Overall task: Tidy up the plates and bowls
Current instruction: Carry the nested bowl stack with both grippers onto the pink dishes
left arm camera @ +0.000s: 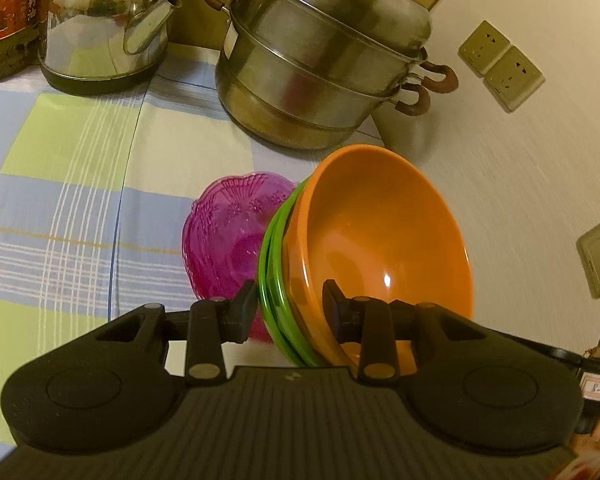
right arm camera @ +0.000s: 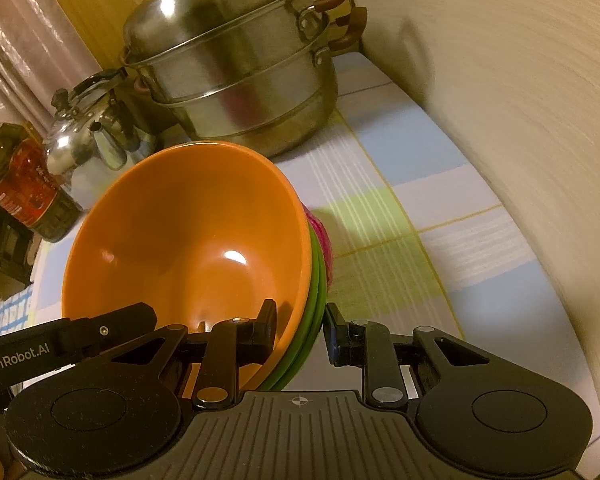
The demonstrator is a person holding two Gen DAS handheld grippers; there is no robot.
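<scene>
An orange bowl (left arm camera: pixel 384 240) is nested in green bowls (left arm camera: pixel 274 292) and tilted up. My left gripper (left arm camera: pixel 290 308) is shut on the stack's rim, one finger inside the orange bowl, one outside the green. My right gripper (right arm camera: pixel 298 330) is shut on the opposite rim of the same stack (right arm camera: pixel 188 240), green bowls (right arm camera: pixel 314 316) under the orange. A pink patterned glass plate (left arm camera: pixel 228 236) lies on the checked cloth behind the stack; only its edge (right arm camera: pixel 324 240) shows in the right wrist view.
A steel steamer pot (left arm camera: pixel 320 68) and a steel kettle (left arm camera: pixel 104 28) stand at the back, with an oil bottle (left arm camera: pixel 8 12) at far left. The wall with sockets (left arm camera: pixel 500 64) is close on the right. The table has a checked cloth (left arm camera: pixel 60 184).
</scene>
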